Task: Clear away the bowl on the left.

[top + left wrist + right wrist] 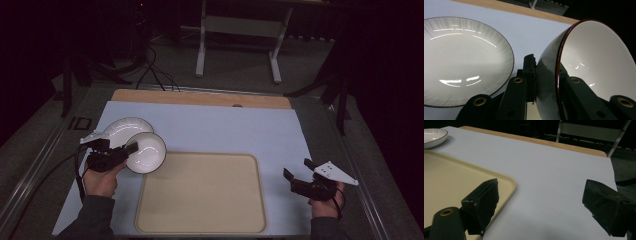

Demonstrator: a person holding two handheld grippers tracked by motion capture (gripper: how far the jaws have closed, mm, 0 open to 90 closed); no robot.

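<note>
High view: the left gripper (131, 148) has its jaws clamped on the near rim of a white bowl (148, 151), which is tilted and lifted above the table (215, 125), just off the far-left corner of the beige tray (202, 192). A second white dish, a shallow plate (122, 131), lies just behind it. The right gripper (297, 169) hangs spread and empty right of the tray. Judged step: bowl picked up, in carry toward the tray. The next move likely calls for swinging it right over the tray, levelling it, and lowering before release.

Left gripper view: jaws pinch the bowl (596, 60) wall, one inside, one outside; dark red rim visible. The plate (461, 62) rests flat on the table.

Right gripper view: jaws wide apart, nothing between; tray (454, 180) corner beside the left jaw, plate (434, 135) far off.

Count: one bowl, one plate, one tray, two grippers.
</note>
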